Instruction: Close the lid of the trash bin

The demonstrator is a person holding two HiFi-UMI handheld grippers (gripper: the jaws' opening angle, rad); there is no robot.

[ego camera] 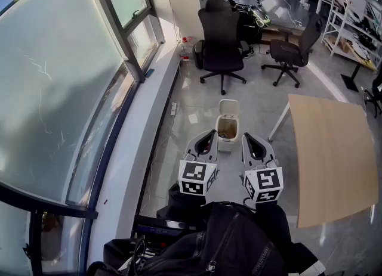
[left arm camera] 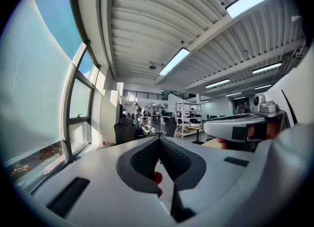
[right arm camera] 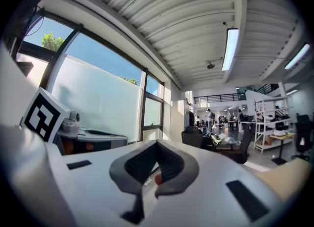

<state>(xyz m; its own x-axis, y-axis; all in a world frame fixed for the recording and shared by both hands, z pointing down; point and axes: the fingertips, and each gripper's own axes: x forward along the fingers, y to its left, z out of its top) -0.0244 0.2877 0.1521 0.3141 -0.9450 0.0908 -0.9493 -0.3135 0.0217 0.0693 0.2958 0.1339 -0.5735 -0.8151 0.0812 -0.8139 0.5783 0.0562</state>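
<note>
Brown, perhaps, inside trash bin [ego camera: 226, 143].

From my left gripper [ego camera: 207, 139] and right gripper [ego camera: 250, 142], the trash bin [ego camera: 227, 132] sits at twelve o'clock, its lid [ego camera: 228, 108] standing up at the far side. Open floor [ego camera: 262, 105] flanks it at eleven and one. At three o'clock the wooden table [ego camera: 331, 161] blocks me, its white leg [ego camera: 277, 123] slanting down near the bin. At nine the window ledge [ego camera: 143, 149] hems me in. A black office chair [ego camera: 220, 30] at twelve and a second chair [ego camera: 295, 48] at one stand well beyond
</note>
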